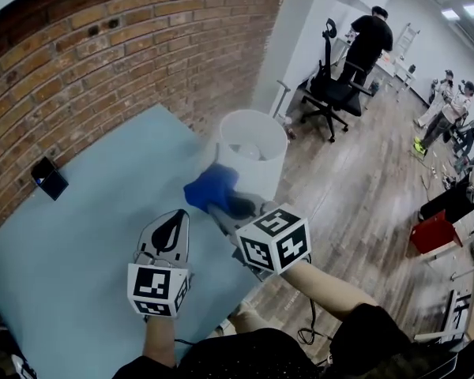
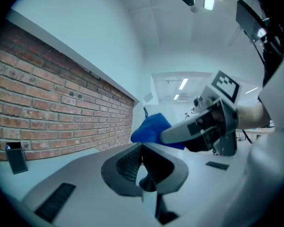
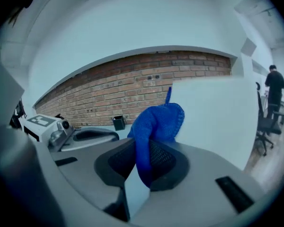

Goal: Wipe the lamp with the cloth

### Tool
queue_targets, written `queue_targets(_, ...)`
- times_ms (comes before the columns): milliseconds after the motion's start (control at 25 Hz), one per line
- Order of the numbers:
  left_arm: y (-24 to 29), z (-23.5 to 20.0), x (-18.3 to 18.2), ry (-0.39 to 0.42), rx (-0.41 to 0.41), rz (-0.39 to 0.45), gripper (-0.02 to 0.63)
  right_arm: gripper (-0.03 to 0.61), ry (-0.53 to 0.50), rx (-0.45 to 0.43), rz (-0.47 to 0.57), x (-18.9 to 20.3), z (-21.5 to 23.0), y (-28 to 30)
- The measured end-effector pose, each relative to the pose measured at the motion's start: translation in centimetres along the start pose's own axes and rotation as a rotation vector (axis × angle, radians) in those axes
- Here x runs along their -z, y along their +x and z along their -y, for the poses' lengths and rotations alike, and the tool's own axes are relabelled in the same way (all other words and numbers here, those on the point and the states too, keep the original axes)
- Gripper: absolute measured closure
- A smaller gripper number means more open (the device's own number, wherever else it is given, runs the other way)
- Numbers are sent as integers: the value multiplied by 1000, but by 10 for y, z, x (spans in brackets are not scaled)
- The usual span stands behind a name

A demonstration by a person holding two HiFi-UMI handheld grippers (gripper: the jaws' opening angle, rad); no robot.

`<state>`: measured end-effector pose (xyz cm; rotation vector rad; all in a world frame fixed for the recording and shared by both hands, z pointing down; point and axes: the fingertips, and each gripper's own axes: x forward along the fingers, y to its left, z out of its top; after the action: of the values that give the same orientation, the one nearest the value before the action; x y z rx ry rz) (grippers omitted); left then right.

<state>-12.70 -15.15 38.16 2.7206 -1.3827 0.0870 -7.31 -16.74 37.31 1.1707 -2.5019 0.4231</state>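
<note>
Right gripper (image 1: 223,204) pinching a bunched blue fabric cloth (image 1: 209,189), and that cloth is up at the lower near side of the white cylindrical lamp (image 1: 253,144); whether they touch is not clear. The lamp stands at the edge of the pale blue worktop (image 1: 87,243). Left gripper (image 2: 142,148), jaws pressed together on nothing, sits just beside the right one. A small black box (image 1: 49,178) stands well apart by the red brick wall (image 1: 103,61). Beyond the worktop, a black office chair (image 1: 332,93).
</note>
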Motion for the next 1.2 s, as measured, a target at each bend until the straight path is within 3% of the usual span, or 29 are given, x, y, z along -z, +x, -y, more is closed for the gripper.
queue_targets(200,-6,-2,19,6,-8,-39,604,517,51,-41,-3,60,-5,15)
queue_targets(320,-11,0,24,7,-12,-51,604,517,61,-101,-10,71,-17,3)
queue_targets(480,-17,4,17,3,-25,-35,605,517,40,-160,69,35,-26,-38)
queue_targets(600,-19,11,7,-4,-21,-9,604,517,-60,-138,137,0,-21,-71)
queue_targets(680,-19,18,8,7,-15,-7,604,517,-125,-130,166,-4,-19,-82)
queue_targets(800,-16,25,19,35,-4,-25,604,517,-127,-182,149,31,-23,-75)
queue_targets(920,-12,29,35,49,27,-35,604,517,-25,-223,91,83,-29,-50)
queue_targets(1040,-5,30,56,49,40,-43,604,517,-8,-153,92,114,-14,-24)
queue_targets(1200,1,22,78,40,16,-18,604,517,-109,30,160,124,22,6)
